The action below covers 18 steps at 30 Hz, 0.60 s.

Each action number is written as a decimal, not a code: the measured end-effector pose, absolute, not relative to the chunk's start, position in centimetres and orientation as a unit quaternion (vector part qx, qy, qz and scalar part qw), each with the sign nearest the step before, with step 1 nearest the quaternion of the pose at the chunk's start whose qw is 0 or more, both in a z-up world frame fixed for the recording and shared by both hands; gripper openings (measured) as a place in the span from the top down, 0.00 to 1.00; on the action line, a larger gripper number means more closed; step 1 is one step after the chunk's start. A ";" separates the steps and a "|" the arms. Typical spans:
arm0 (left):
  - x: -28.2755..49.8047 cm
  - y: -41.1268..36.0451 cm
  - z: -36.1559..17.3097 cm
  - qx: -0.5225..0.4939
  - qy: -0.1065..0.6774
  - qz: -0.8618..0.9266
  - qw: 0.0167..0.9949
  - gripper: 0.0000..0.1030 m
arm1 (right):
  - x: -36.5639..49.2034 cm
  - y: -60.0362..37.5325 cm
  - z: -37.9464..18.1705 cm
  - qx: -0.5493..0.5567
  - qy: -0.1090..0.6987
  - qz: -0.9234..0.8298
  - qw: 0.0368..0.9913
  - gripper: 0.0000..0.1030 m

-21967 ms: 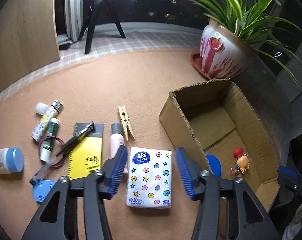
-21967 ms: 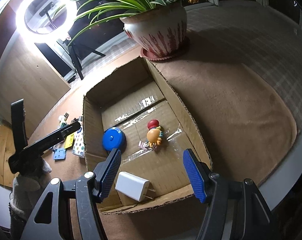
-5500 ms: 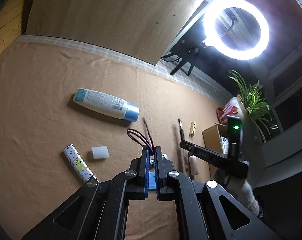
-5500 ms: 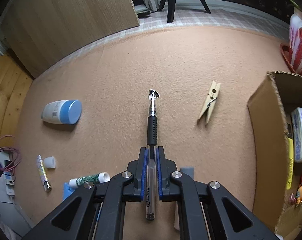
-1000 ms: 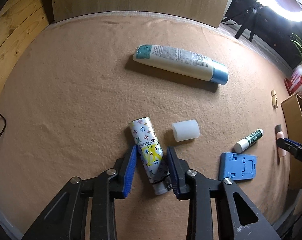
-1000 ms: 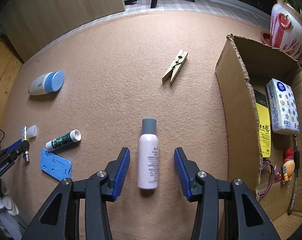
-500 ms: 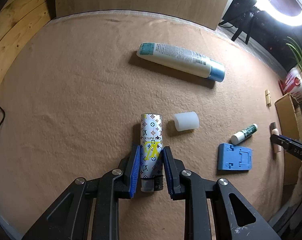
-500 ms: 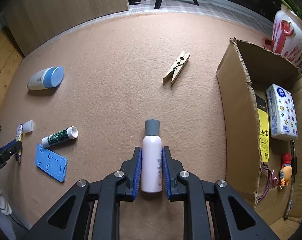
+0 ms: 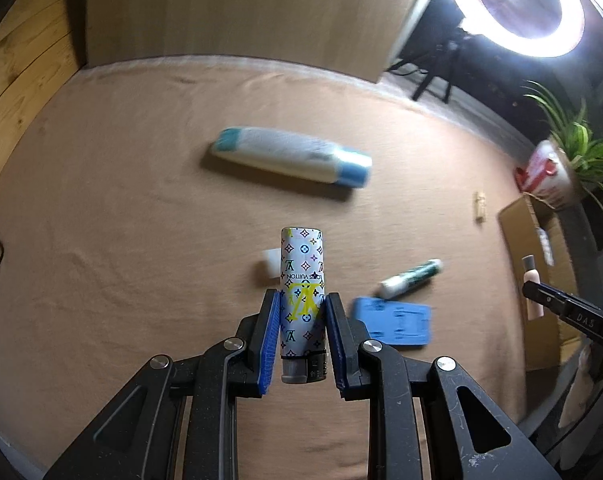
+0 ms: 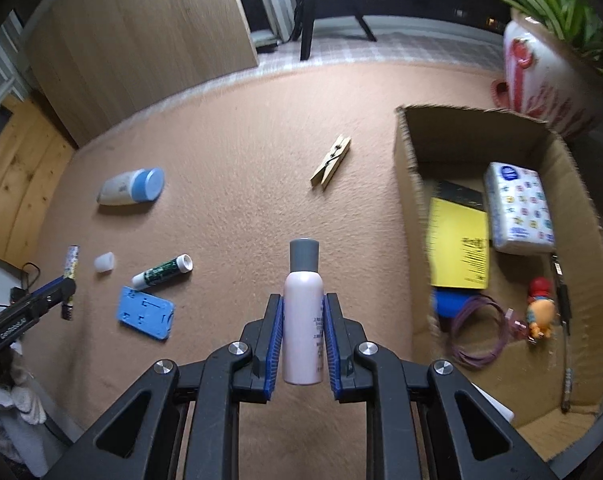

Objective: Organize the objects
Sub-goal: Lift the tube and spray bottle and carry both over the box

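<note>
Slipping is our worry: left tongs clamp the patterned tube, right tongs the pink bottle, both smooth; grip depth seems shallow.

Tan felt-covered tabletop with scattered items

Left of the fingers lie a blue-capped white bottle, green glue stick and blue plastic holder; ahead, a wooden clothespin; right, an open cardboard box.

A white cylindrical tube printed with coloured monograms stands lengthwise at the lower centre of the left wrist view, raised off the tan carpeted table. A pale pink spray bottle with a grey cap sits likewise at lower centre of the right wrist view. An open brown cardboard box fills the right side.
</note>
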<state>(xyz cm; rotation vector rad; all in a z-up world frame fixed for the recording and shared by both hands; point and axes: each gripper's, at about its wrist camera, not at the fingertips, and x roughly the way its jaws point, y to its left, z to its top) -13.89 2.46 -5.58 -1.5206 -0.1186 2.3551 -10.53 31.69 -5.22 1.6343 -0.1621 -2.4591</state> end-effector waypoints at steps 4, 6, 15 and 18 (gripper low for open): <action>-13.6 5.8 -4.4 -0.526 -0.033 0.826 0.201 0.77 | -9.0 33.4 -3.5 0.534 -0.065 -0.838 0.087 0.83; -13.4 7.8 -4.0 -0.523 -0.024 0.824 0.217 0.76 | -8.6 34.3 -2.8 0.528 -0.069 -0.842 0.083 0.83; -11.8 18.4 -2.5 -0.509 0.008 0.804 0.308 0.76 | -6.7 40.0 -1.4 0.514 -0.079 -0.853 0.038 0.83; -11.0 22.0 -2.0 -0.505 0.020 0.795 0.337 0.76 | -6.2 42.2 -1.6 0.515 -0.086 -0.853 0.019 0.83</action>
